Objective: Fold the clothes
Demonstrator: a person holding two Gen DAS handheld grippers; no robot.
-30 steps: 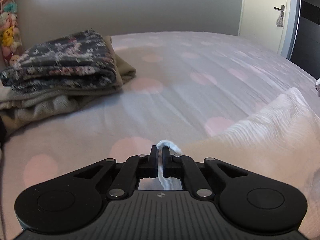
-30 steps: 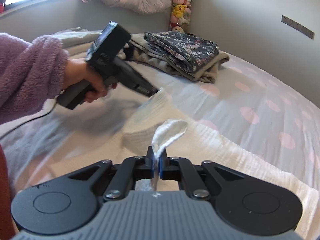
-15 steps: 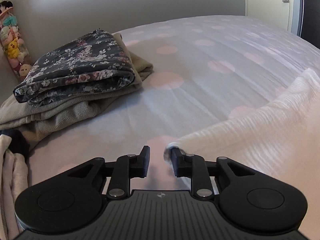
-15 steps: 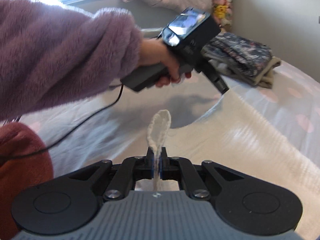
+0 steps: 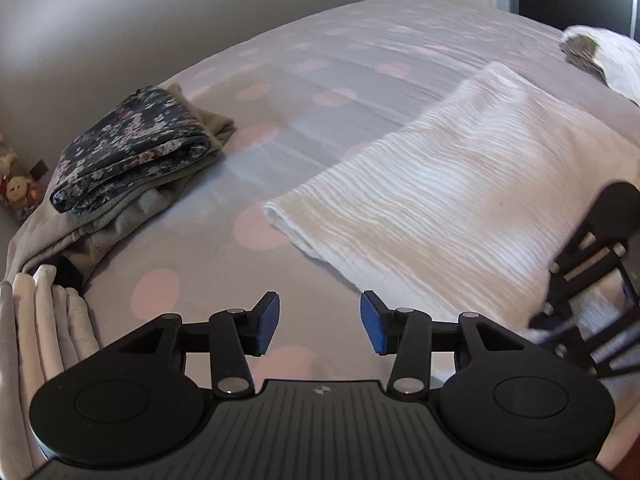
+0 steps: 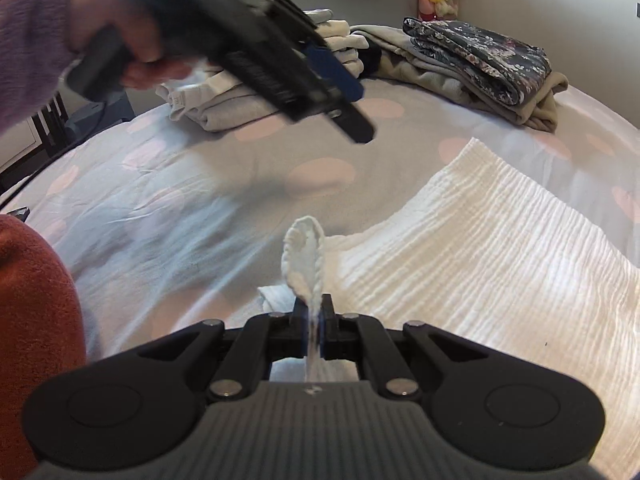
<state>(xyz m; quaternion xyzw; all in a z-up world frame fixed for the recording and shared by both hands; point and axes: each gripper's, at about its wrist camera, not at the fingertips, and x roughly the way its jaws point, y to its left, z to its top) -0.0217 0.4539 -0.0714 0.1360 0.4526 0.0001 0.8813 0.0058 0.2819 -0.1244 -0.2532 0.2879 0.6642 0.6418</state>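
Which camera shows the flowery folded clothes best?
The left wrist view: the dark flowery folded garment lies fairly sharp there, its top and folded edge both showing, atop a beige garment. The right wrist view shows it farther off, near the frame's edge.

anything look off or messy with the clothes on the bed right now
Nothing is spilled or damaged. The white crinkled cloth lies half-folded, one corner pinched upright in the right gripper, while the left gripper is open and empty. The floral garment sits folded on a looser, rumpled beige garment.
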